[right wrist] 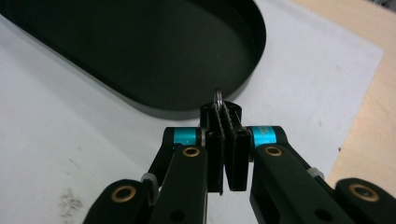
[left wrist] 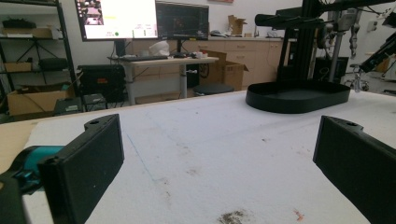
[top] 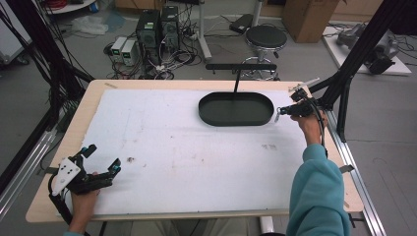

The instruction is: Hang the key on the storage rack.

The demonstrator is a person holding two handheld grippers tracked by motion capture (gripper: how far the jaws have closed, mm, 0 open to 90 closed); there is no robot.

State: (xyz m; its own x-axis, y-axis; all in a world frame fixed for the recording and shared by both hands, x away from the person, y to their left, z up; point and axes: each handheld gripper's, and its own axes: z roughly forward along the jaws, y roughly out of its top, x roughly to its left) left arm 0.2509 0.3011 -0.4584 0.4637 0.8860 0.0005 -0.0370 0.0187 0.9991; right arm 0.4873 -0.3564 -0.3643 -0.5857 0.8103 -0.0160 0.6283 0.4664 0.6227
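A black oval tray (top: 235, 107) lies empty on the white mat at the far right of the table. Just off the tray's right end, my right gripper (top: 281, 112) is shut on a small metal ring (right wrist: 217, 97). The ring pokes out above the closed jaws (right wrist: 226, 114), close to the tray's rim (right wrist: 154, 111). Near the table's front left corner, my left gripper (top: 104, 156) is held open and holds nothing. Between its wide-apart jaws (left wrist: 219, 128) lies bare mat, with the tray (left wrist: 299, 97) farther off.
The white mat (top: 187, 147) covers most of the wooden table (top: 74, 128) and carries a few dark smudges (top: 131, 159). Black frame posts (top: 361, 44) stand at the right edge. A stool (top: 266, 37) and computers (top: 157, 27) are on the floor beyond.
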